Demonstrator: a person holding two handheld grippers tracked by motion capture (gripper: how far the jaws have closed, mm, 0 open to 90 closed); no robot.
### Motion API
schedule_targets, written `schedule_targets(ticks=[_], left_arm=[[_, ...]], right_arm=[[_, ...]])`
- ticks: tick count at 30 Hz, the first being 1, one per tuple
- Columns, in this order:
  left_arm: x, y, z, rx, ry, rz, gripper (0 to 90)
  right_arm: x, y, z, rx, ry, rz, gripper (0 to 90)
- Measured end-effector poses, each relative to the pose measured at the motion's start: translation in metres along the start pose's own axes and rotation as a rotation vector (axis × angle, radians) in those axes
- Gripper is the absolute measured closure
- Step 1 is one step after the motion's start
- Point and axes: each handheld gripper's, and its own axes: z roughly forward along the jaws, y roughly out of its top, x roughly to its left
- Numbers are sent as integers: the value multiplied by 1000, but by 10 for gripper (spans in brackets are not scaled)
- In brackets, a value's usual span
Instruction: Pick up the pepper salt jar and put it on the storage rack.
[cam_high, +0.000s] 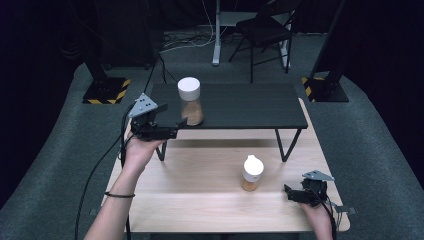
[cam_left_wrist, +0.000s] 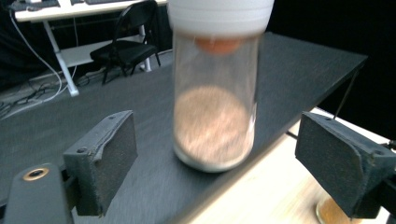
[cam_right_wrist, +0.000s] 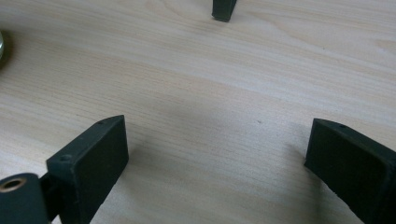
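Note:
A tall clear jar (cam_high: 190, 101) with a white lid and brown powder stands near the front left edge of a low black shelf (cam_high: 250, 106). My left gripper (cam_high: 176, 128) is open right beside it. In the left gripper view the jar (cam_left_wrist: 215, 116) stands upright between and just beyond the spread pads (cam_left_wrist: 109, 158), which do not touch it. A smaller white-capped jar (cam_high: 252, 173) of amber stuff stands on the wooden table (cam_high: 200, 200). My right gripper (cam_high: 289, 193) rests open to its right, and its jaws (cam_right_wrist: 217, 140) hold nothing over bare wood.
The shelf stands on thin black legs (cam_high: 281, 144) on the table's far half; one foot (cam_right_wrist: 223, 9) lies ahead of my right gripper. Beyond the table are a folding chair (cam_high: 265, 30), a desk post (cam_high: 217, 35) and two stands with striped bases (cam_high: 106, 90).

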Motion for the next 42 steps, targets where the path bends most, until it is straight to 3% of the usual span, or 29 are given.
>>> schedule_targets(ticks=[6,16,23,33,40,42], left_arm=[[1,-23,-12,-14,-15,-25,112],[-15,-65,-36,-21,23,31,112],[-23,-99,-46,-5,53,37,114],[-17,-143,-47,17,75,-12,123],[-12,-163,-40,78,115,-33,123],[-10,-170,-40,88,122,-56,123]], right_arm=[[0,0,0,0,0,0,47],[0,0,0,0,0,0,47],[0,0,0,0,0,0,47],[0,0,0,0,-1,1,47],[0,0,0,0,1,-1,45],[0,0,0,0,1,-1,45]])
